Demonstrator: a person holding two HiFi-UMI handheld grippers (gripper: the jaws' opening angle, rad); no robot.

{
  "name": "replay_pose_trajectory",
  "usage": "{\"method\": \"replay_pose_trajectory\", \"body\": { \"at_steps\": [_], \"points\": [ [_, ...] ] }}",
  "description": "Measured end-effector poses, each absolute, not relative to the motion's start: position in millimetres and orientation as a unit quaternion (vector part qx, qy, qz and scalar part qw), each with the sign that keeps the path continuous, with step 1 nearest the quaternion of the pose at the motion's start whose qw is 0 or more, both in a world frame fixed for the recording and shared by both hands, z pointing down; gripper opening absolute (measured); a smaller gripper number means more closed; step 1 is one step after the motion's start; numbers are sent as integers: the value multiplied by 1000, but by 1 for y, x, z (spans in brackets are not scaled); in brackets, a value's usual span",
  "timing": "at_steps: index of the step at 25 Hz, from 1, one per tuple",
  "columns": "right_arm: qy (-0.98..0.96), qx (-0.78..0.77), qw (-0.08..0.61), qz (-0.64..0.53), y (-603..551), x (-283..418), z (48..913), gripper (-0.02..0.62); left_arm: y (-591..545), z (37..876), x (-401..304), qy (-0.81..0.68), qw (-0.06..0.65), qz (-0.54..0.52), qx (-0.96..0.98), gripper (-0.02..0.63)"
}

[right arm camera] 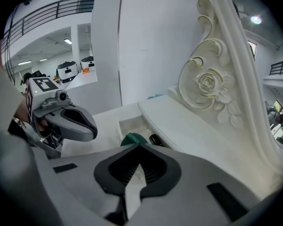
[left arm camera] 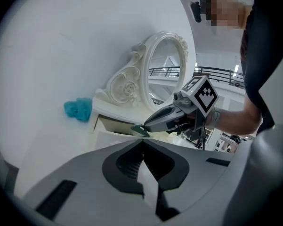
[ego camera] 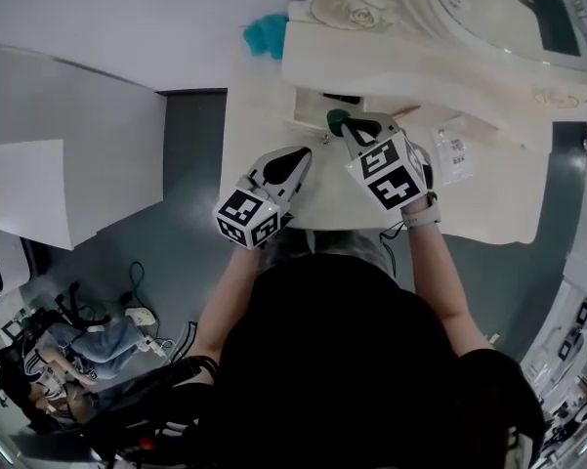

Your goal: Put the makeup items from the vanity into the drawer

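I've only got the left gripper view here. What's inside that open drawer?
Observer: The right gripper view shows a green item and a small dark one lying in the drawer.
Operator: Are the fingers of the right gripper open?
Observer: No, they are together, tips at the green item; whether they pinch it is unclear.
Operator: Anything on the vanity beyond that gripper?
Observer: The head view shows a flat packet on the vanity, to that gripper's right.

Cream vanity (ego camera: pixel 259 140) with ornate mirror (ego camera: pixel 449 8), teal puff (ego camera: pixel 266 35), white packet (ego camera: pixel 454 154).
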State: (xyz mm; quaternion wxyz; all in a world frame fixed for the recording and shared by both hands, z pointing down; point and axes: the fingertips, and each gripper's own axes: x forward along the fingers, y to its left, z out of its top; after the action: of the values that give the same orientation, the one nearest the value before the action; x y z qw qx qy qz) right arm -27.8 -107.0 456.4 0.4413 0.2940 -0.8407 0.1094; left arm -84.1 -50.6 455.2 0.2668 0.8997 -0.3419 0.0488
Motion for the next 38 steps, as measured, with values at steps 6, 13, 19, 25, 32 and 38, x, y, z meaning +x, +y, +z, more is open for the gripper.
{"method": "replay_pose_trajectory", "body": {
  "at_steps": [6, 13, 19, 25, 32, 38],
  "points": [
    [-846, 263, 453, 98, -117, -61, 464, 21, -50, 457, -120, -386, 270, 37, 882, 12],
    [-842, 256, 467, 91, -123, -82, 470, 23, -48, 458, -149, -417, 270, 27, 868, 12],
    [-834, 268, 474, 89, -135, -87, 474, 23, -50, 457, -161, -432, 269, 20, 861, 12],
    [-835, 268, 473, 85, -135, -88, 472, 23, -52, 456, -161, -432, 269, 18, 861, 12],
    [-848, 265, 451, 90, -126, -83, 464, 23, -51, 456, -147, -415, 268, 26, 869, 12],
    [-862, 257, 421, 121, -103, -74, 458, 21, -50, 453, -127, -383, 263, 36, 885, 12]
  ]
}}
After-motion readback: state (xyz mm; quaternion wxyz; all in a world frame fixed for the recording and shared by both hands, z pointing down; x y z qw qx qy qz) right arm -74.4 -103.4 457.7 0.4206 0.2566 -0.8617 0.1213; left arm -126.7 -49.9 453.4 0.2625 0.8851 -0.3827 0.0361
